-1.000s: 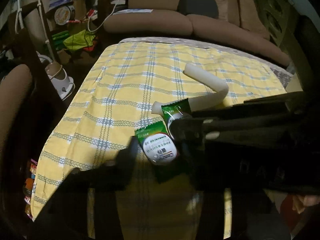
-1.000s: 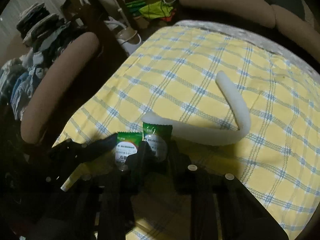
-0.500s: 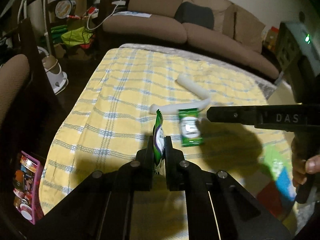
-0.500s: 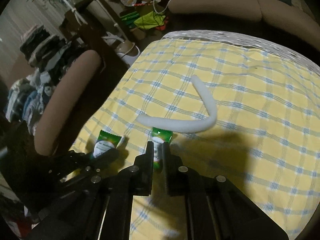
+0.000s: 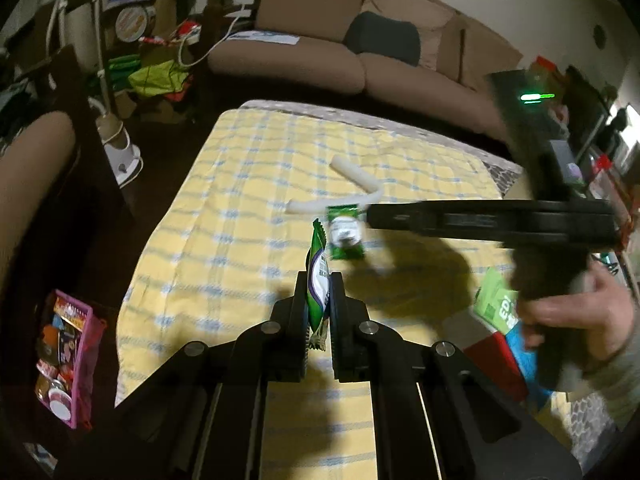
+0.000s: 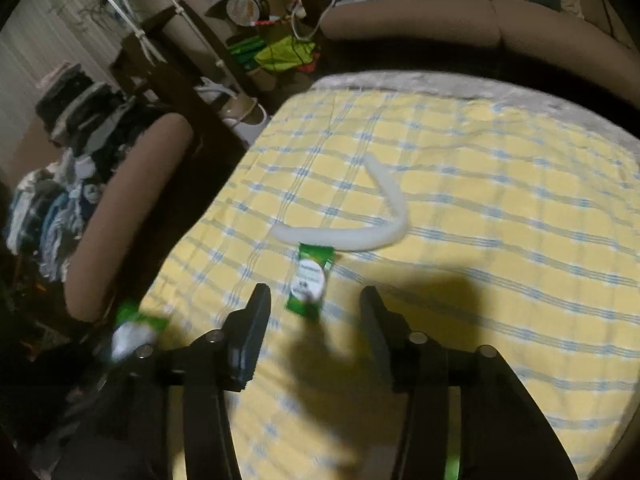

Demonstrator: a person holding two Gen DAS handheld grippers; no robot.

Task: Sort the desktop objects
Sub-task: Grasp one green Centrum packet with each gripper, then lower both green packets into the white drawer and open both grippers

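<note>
My left gripper [image 5: 319, 296] is shut on a green and white sachet [image 5: 317, 276], held edge-on above the yellow checked tablecloth [image 5: 224, 248]. A second green sachet [image 5: 344, 233] lies flat on the cloth below a bent white foam tube [image 5: 356, 178]. It also shows in the right wrist view [image 6: 309, 278], just ahead of my right gripper [image 6: 314, 308], which is open and empty above it. The foam tube [image 6: 384, 224] lies beyond it. The right gripper also shows in the left wrist view [image 5: 372, 216], and the held sachet shows blurred at the left of the right wrist view [image 6: 132, 330].
A brown sofa [image 5: 320, 60] stands beyond the table. A brown chair [image 6: 132, 208] stands at the table's left. A pink basket of small items [image 5: 66, 356] sits low on the left. Green, red and blue boxes [image 5: 500, 320] lie at the right, near the hand.
My right gripper has opened and let go of its sachet, which now lies flat on the cloth. Both grippers have lifted and pulled back; the left still holds its sachet.
</note>
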